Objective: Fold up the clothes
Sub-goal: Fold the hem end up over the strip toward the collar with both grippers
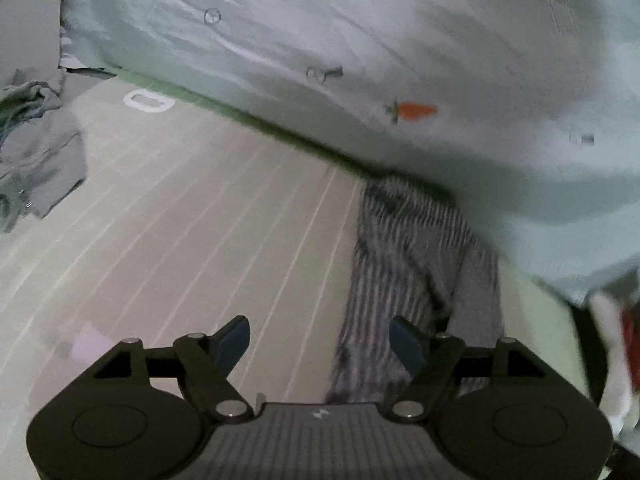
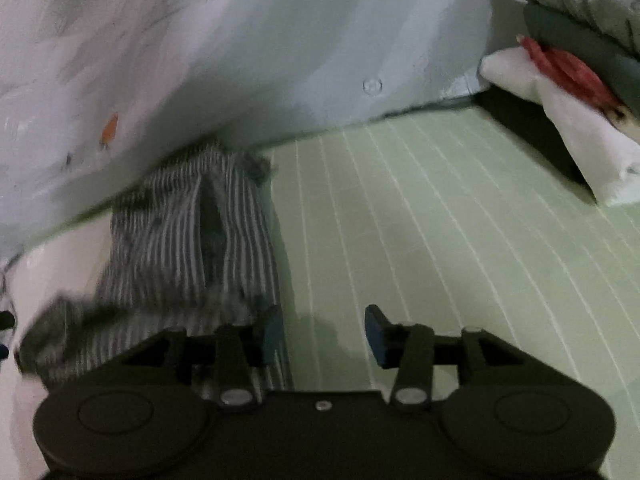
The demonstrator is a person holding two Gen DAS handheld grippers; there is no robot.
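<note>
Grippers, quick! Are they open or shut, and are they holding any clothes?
Left gripper: open, holding nothing; the striped garment lies by its right finger.
Right gripper: open, holding nothing; the garment lies by its left finger.

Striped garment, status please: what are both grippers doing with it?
Left gripper open, empty. Right gripper open, empty. Striped garment bunched on the mat, far end against the pale quilt. Nothing else blocking it.

Green lined mattress [image 2: 460,220], pale printed quilt [image 1: 360,40], dim light
</note>
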